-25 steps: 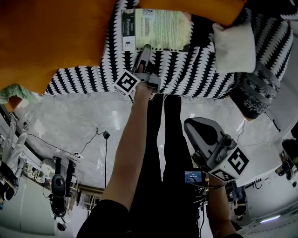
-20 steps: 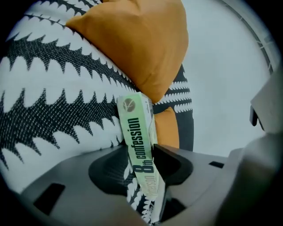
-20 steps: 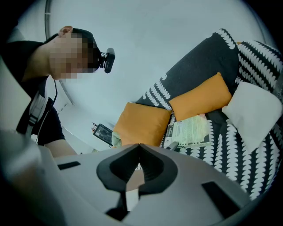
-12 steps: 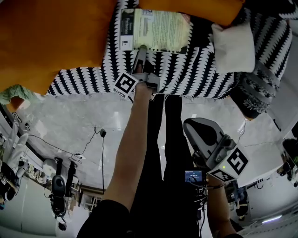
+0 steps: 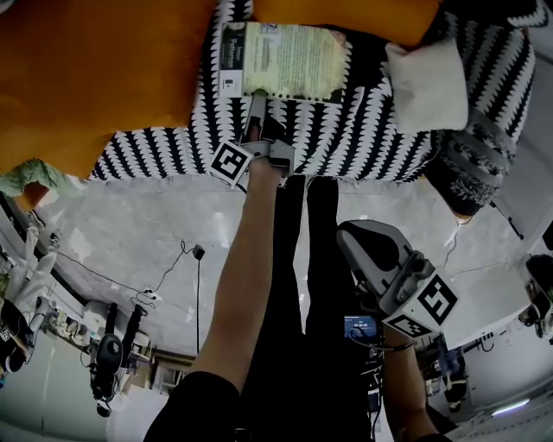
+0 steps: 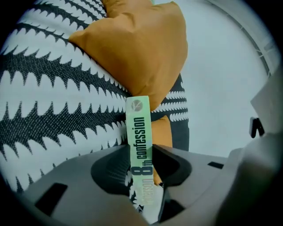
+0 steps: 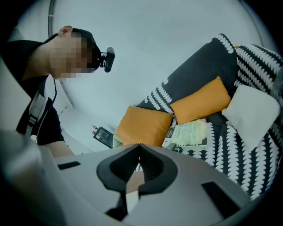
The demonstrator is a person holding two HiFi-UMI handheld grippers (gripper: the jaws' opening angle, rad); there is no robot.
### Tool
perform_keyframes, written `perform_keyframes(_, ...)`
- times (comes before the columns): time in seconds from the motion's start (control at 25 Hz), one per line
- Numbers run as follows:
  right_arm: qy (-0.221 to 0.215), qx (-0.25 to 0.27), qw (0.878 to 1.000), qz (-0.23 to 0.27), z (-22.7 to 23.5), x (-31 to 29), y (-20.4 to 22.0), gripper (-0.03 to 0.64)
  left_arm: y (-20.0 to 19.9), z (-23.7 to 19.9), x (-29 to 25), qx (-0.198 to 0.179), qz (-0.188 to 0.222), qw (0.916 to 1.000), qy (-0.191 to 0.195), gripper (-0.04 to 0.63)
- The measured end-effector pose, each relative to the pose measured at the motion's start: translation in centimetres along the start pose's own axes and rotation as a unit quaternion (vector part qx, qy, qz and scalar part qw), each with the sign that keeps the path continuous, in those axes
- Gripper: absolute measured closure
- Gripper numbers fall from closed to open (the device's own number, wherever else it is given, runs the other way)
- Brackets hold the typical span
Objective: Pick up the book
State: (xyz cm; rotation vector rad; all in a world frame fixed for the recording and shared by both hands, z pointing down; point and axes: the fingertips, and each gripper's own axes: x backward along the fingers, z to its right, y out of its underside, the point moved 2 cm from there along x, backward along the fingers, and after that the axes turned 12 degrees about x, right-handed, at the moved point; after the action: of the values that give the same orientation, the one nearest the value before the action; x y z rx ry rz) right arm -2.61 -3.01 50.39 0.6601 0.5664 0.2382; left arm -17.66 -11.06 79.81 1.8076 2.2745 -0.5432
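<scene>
Book [image 5: 285, 60]: on the cover [image 5: 363, 129], with its near edge in the left gripper [image 6: 140, 149].
Left gripper: the jaws have just been closing and now pinch the book's green spine between them.
Right gripper [image 7: 139, 150]: low beside the legs [image 5: 302, 285], well apart from the book; jaws pressed together, nothing between them.
Around: big orange pillow [image 5: 86, 69] just left of the book; second orange pillow [image 5: 346, 13] at its far edge; white pillow [image 5: 428, 82] near on the right.
In the way: only the second orange pillow crowds the book.
Surface: black-and-white patterned cover.
Room: pale floor [image 5: 147, 216] with a thin cable [image 5: 173, 263].
</scene>
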Motion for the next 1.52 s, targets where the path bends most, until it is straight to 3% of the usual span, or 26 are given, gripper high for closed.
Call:
perform_keyframes(0.4,0.002,-0.006,1.0,0.013,0.2,0.6,-0.3,0.6,2.2,2.1,0.0,0.042,-0.019,0.9986,0.027,0.434)
perform_keyframes(0.76,0.004,0.003,0.999,0.033,0.2,3.6,0.0,0.6,5.0,3.3,1.5,0.046,-0.021,0.9979,0.041,0.436)
perform_keyframes(1.52,0.02,0.063,0.995,0.076,-3.2,14.1,-4.0,0.6,10.4,14.4,6.5,0.043,-0.026,0.9936,0.101,0.437)
